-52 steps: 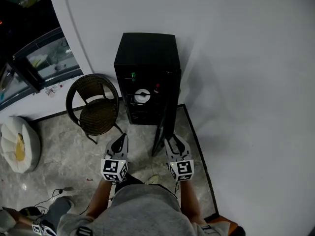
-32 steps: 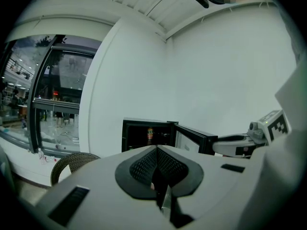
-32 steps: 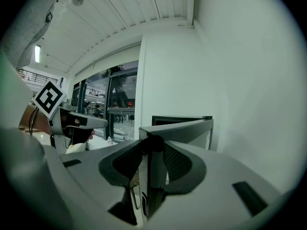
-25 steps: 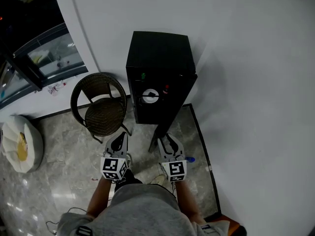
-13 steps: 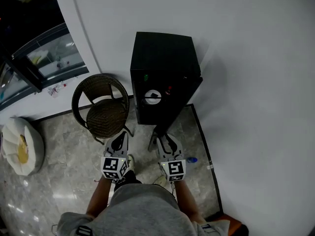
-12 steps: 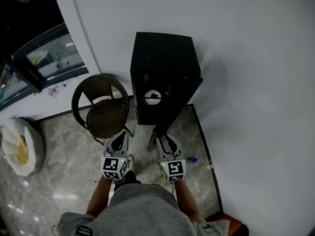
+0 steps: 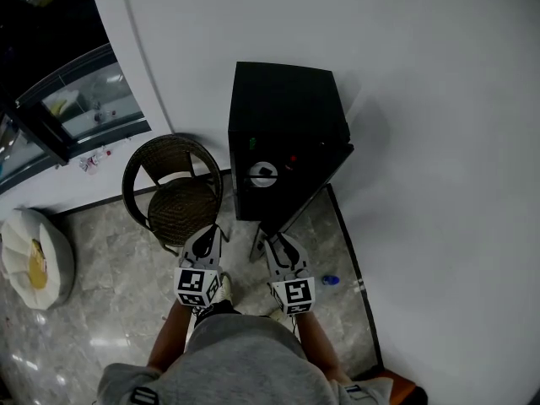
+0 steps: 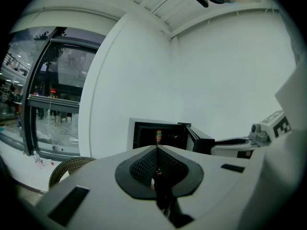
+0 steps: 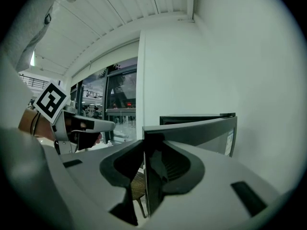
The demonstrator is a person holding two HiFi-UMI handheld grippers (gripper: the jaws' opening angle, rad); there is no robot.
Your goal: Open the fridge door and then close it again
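In the head view the black fridge [image 7: 283,99] stands against the white wall beside a wicker chair [image 7: 173,188]. Its fridge door [image 7: 305,194] is swung partway out toward me, with my right gripper [image 7: 272,241] at its free edge and my left gripper [image 7: 207,236] apart from it over the floor. In the left gripper view my jaws are pressed together on nothing, pointing at the open fridge. In the right gripper view my jaws, which have just been closing, stand wide and clasp the door's edge between them.
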